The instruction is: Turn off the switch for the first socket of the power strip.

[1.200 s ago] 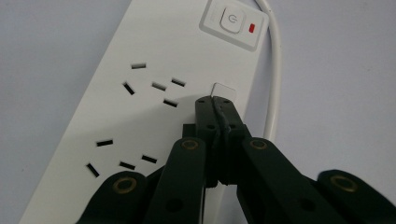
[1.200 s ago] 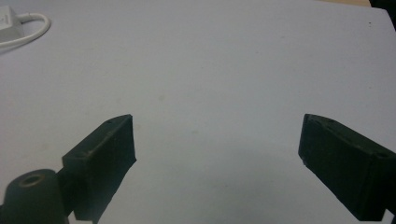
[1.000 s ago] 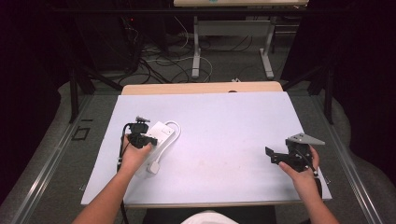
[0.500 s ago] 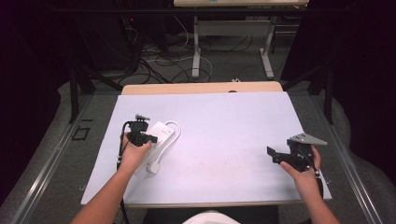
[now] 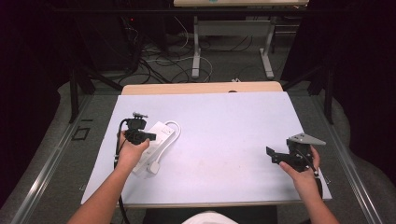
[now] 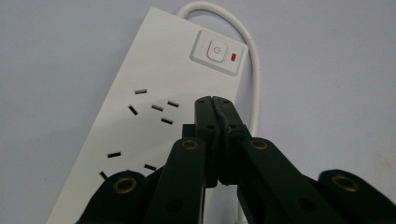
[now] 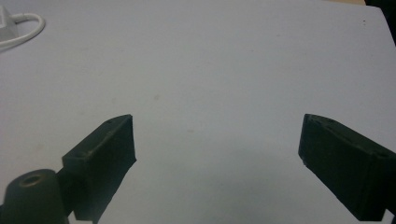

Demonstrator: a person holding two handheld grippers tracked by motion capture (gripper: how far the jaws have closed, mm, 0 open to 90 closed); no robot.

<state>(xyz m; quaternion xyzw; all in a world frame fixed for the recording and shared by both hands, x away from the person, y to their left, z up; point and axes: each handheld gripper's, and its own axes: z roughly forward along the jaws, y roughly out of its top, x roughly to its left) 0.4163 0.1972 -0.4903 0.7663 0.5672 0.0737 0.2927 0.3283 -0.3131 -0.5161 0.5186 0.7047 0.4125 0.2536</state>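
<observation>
The left gripper (image 6: pixel 215 100) has its two black jaws pressed flat together with nothing between them, the tips poised over the white power strip (image 6: pixel 159 93) — whether they touch its face cannot be told. In the left gripper view the tips sit just below the strip's square power button (image 6: pixel 215 49), beside which a small red indicator (image 6: pixel 234 57) shows; groups of socket slots lie to the left of the jaws. The strip's white cord (image 6: pixel 250 56) loops out past the button end and runs down along the strip's edge.

From the high view, the left gripper (image 5: pixel 136 131) is held above the power strip (image 5: pixel 161 133), which lies at an angle on the left part of the pale table mat (image 5: pixel 224 121), its plug (image 5: pixel 154 169) resting near the forearm.

The right gripper (image 5: pixel 280 156) is well apart at the mat's right side — its jaws stand wide with only bare mat between them.
</observation>
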